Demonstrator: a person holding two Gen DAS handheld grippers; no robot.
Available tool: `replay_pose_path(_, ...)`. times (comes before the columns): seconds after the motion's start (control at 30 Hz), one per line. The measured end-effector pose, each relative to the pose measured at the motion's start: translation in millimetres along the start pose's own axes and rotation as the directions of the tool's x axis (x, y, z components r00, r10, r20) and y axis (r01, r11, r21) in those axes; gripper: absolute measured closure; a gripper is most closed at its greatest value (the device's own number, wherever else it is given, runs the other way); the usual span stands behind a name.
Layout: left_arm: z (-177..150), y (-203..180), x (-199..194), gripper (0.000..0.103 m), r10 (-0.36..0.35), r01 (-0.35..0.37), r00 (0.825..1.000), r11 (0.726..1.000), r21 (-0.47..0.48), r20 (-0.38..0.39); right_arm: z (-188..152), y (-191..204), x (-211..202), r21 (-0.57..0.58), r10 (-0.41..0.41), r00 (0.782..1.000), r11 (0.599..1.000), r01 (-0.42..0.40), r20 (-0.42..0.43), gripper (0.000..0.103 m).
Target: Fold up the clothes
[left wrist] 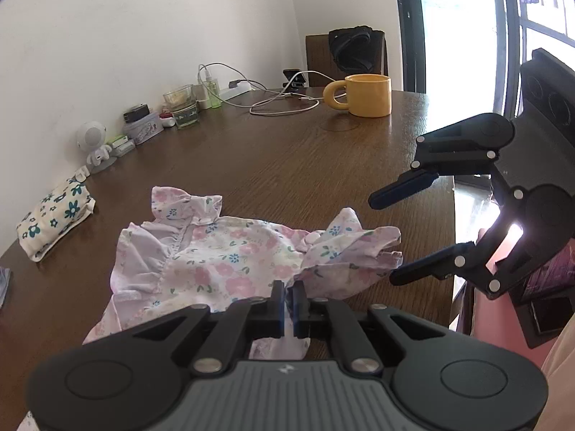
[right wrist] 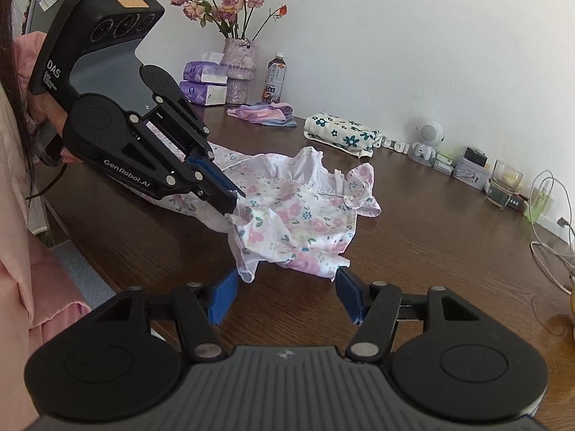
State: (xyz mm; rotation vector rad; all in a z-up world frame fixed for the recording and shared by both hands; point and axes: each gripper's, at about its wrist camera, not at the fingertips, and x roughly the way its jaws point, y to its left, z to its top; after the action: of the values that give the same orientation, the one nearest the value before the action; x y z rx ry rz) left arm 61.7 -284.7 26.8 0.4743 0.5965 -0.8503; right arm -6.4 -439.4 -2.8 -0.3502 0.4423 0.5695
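Note:
A small pink floral garment (left wrist: 222,255) with ruffled sleeves lies crumpled on the brown wooden table (left wrist: 305,165). My left gripper (left wrist: 289,303) is shut on the garment's near edge; in the right wrist view it (right wrist: 235,203) pinches a bunched fold of the garment (right wrist: 302,215) and lifts it slightly. My right gripper (right wrist: 285,296) is open and empty, its blue pads (right wrist: 222,296) just short of the garment's near hem. In the left wrist view it (left wrist: 381,240) hovers open beside the garment's right sleeve.
A folded white cloth with teal flowers (left wrist: 54,222) lies at the left. A yellow mug (left wrist: 363,95), cables (left wrist: 284,102), a glass (left wrist: 183,106), a small white robot figure (left wrist: 95,145) sit along the back. A flower vase (right wrist: 237,68), tissue packs, a bottle (right wrist: 275,79) stand by the wall.

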Motion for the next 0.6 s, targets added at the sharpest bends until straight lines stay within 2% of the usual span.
replay_pose_path(0.13,3,11,4,0.100,0.000,0.000,1.000,0.999,-0.055,0.003,8,-1,9,-0.046,0.004,1.000,0.999,-0.003,0.018,0.042)
replay_pose_path(0.23,4,18,8,0.100,0.024,-0.025,1.000,0.996,-0.084,-0.007,11,-7,18,-0.052,0.026,0.999,0.998,-0.024,0.026,0.042)
replay_pose_path(0.47,2,26,20,0.100,0.054,-0.056,0.998,0.993,-0.105,-0.024,20,-21,37,0.006,0.092,0.994,0.996,-0.092,0.057,0.043)
replay_pose_path(0.53,2,28,22,0.100,0.062,-0.065,0.998,0.991,-0.115,-0.029,24,-26,44,0.053,0.110,0.992,0.992,-0.114,0.062,0.055)
replay_pose_path(0.57,1,29,22,0.099,0.066,-0.069,0.997,0.990,-0.122,-0.031,26,-30,47,0.084,0.115,0.991,0.989,-0.120,0.062,0.068)
replay_pose_path(0.6,1,31,23,0.099,0.071,-0.074,0.997,0.989,-0.131,-0.032,28,-34,51,0.117,0.113,0.992,0.986,-0.119,0.059,0.075)
